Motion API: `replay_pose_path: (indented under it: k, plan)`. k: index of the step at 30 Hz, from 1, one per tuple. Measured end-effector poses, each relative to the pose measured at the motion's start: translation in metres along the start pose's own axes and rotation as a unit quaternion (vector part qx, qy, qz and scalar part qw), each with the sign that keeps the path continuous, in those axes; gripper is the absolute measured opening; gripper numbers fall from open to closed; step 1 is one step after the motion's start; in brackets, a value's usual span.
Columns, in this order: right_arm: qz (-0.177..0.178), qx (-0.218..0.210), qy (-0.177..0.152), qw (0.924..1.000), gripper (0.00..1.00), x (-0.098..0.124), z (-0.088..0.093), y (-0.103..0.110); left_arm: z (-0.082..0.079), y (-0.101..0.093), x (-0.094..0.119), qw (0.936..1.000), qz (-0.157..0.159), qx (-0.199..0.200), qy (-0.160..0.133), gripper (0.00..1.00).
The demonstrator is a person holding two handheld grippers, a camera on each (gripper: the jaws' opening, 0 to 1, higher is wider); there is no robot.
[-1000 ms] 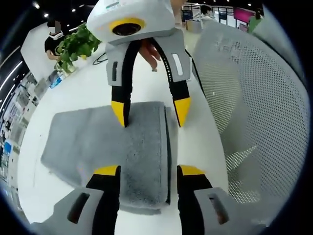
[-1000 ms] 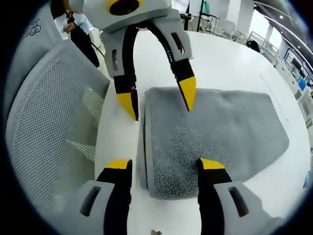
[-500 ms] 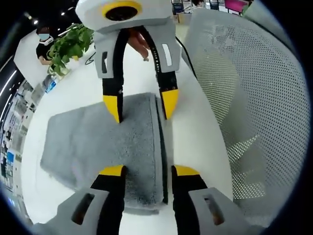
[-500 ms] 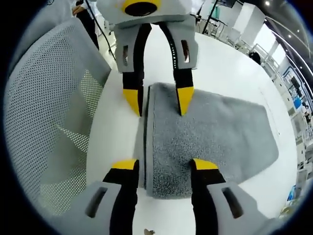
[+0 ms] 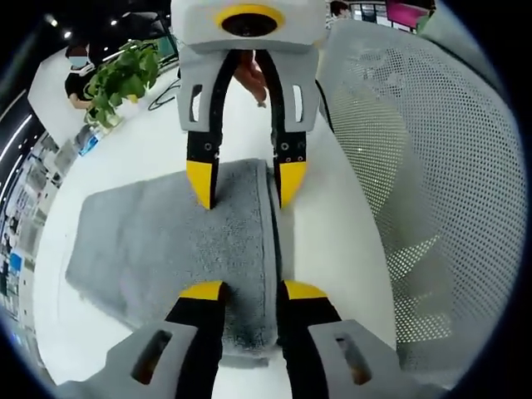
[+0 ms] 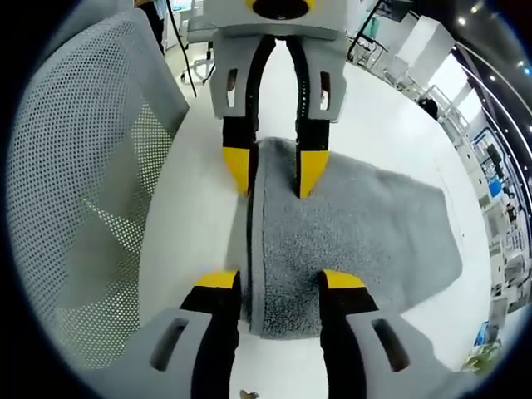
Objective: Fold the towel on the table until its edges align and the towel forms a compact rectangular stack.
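Note:
A grey towel (image 5: 141, 241) (image 6: 366, 224) lies folded on the white table (image 5: 125, 150) (image 6: 374, 108), its doubled edge along the side nearest the chair. My left gripper (image 5: 253, 291) (image 6: 275, 172) and my right gripper (image 5: 245, 184) (image 6: 280, 280) face each other over that edge, one at each end. Each gripper's yellow-tipped jaws straddle the edge, one tip on the towel's top and the other at its side. Both are open, the jaws narrowed but apart.
A grey mesh chair back (image 5: 416, 166) (image 6: 75, 166) stands right beside the table edge where the grippers work. A potted plant (image 5: 125, 79) and a person (image 5: 75, 71) are at the far end. A hand (image 5: 249, 75) holds the right gripper.
Both grippers' jaws have narrowed steadily around the towel's folded edge. The two grippers have shifted slightly to sit more squarely over that edge. The towel has not moved.

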State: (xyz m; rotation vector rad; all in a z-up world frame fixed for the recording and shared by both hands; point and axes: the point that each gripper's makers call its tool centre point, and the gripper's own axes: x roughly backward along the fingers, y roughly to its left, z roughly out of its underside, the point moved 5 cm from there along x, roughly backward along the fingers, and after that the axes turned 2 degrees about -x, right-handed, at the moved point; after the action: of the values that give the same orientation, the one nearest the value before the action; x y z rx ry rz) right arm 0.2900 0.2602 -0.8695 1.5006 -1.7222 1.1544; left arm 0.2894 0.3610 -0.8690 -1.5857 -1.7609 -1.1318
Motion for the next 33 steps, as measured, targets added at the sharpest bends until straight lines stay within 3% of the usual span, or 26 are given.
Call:
replay_pose_path:
  k: [8, 21, 33]
  plan:
    - [0.005, 0.048, 0.008, 0.9988, 0.31, 0.001, -0.001, 0.007, 0.000, 0.001, -0.002, 1.0000, 0.004, 0.005, -0.004, 0.25]
    - [-0.021, -0.037, 0.000, 0.9991, 0.22, -0.005, -0.001, -0.002, 0.002, 0.008, -0.009, 0.9997, 0.023, 0.008, 0.007, 0.17]
    - [-0.021, -0.015, 0.009, 0.9996, 0.09, -0.017, 0.001, -0.012, 0.001, 0.016, -0.011, 0.9991, 0.035, 0.013, 0.019, 0.09]
